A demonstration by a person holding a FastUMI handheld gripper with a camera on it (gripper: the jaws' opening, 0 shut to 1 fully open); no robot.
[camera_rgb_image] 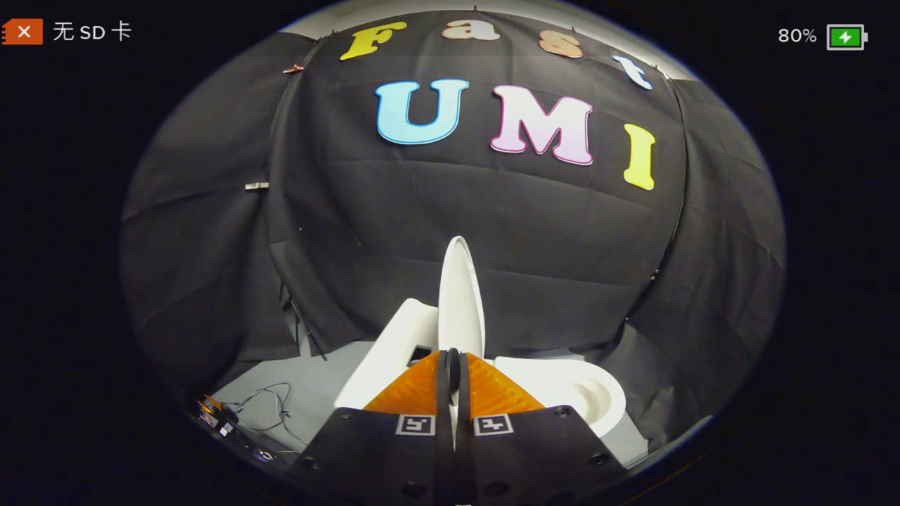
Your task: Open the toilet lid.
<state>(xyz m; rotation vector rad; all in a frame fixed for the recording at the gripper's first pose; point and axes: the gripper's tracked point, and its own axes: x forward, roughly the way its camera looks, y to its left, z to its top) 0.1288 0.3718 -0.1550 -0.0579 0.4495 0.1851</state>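
Observation:
The white toilet lid (460,295) stands raised almost upright, and I see it edge-on, rising straight ahead from between my fingers. My gripper (453,362) is shut on the lid's rim, with a white sliver of the lid showing in the narrow gap between the two fingers. The open toilet bowl (580,393) with its seat lies just right of the fingers. The toilet's white rear body (394,344) sits to their left. The lid's hinge end is hidden behind my fingers.
The toilet stands on a grey floor (316,379) enclosed by black cloth walls (211,281). Loose cables and small devices (264,407) lie on the floor left of the toilet.

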